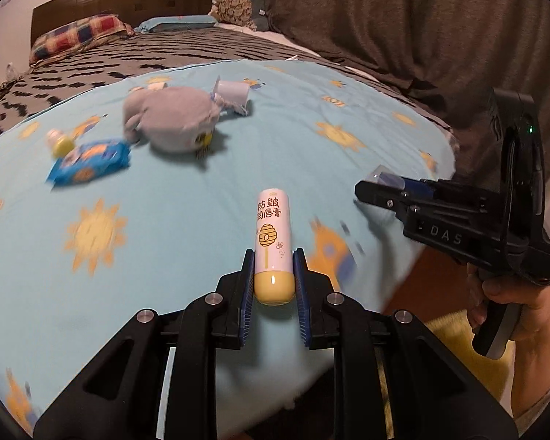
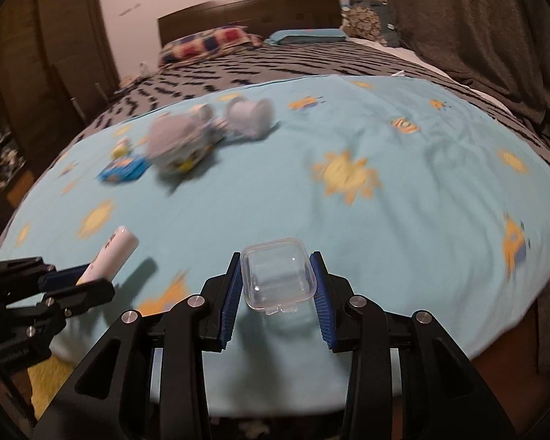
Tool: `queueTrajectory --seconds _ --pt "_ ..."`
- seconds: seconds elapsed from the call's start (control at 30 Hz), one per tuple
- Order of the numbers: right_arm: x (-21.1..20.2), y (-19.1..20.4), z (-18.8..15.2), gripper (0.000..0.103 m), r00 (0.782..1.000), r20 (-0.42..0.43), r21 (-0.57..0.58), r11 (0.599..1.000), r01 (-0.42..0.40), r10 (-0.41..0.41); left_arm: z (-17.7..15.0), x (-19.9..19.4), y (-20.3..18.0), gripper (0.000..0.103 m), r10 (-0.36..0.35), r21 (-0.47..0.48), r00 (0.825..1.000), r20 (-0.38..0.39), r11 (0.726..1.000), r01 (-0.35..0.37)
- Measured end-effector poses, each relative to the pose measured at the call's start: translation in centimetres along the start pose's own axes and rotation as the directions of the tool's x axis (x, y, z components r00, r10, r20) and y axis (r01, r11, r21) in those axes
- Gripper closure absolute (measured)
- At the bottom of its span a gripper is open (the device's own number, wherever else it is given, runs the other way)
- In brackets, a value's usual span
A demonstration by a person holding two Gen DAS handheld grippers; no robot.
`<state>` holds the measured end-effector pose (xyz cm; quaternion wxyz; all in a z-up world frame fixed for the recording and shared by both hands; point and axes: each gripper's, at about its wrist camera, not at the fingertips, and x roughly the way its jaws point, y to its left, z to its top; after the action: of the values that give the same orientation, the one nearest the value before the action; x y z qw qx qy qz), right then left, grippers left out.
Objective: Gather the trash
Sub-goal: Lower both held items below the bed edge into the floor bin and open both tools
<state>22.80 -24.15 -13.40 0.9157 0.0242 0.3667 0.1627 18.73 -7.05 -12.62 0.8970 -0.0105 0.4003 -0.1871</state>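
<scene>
Room: bedroom, dark headboard [image 2: 249, 7], grey curtain [image 1: 403, 18].
Bed: sun-print blue sheet [image 1: 275, 139].
Left jaws [image 1: 273, 278]: gripping my lip-balm tube [image 1: 273, 242].
Right jaws [image 2: 277, 293]: gripping my clear plastic box [image 2: 277, 275].

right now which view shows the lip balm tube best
The left wrist view: the lip balm tube fills the centre, sharp, label and yellow end readable, clamped in the left hand-held gripper. The right wrist view shows it only small, at the left edge, partly hidden.

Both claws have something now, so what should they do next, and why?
Probably carry both away to wherever trash goes; no bin shows here. The left claw already clamps the white-and-yellow lip balm tube, and the right claw clamps the clear plastic box, both up off the light blue sun-print blanket.
</scene>
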Motion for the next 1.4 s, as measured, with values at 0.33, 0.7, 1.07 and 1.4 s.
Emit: queueTrajectory --seconds 0.33,0.7,1.07,1.4 --pt "-4.0 4.7 -8.3 0.065 0.999 -0.033 -0.033 0.999 -0.039 0.038 -9.2 -4.1 -1.6 0.084 -0.015 -0.011 1.000 -0.018 1.000 0.015" --pt "-2.1 5.5 -15.3 0.065 0.987 -0.148 0.036 0.997 -0.061 0.066 -16.6 -1.5 -1.8 0.084 -0.019 -0.040 0.991 -0.130 0.999 0.014" --pt "2.6 4.0 -19.6 0.065 0.952 -0.289 0.134 0.989 -0.058 0.095 -20.0 4.0 -1.5 0.084 -0.013 -0.052 0.956 -0.293 0.999 -0.003" --pt "4.3 3.8 -21.0 0.064 0.940 -0.326 0.155 0.986 -0.053 0.102 -20.7 5.9 -0.6 0.082 -0.027 -0.085 0.938 -0.345 0.996 -0.003"
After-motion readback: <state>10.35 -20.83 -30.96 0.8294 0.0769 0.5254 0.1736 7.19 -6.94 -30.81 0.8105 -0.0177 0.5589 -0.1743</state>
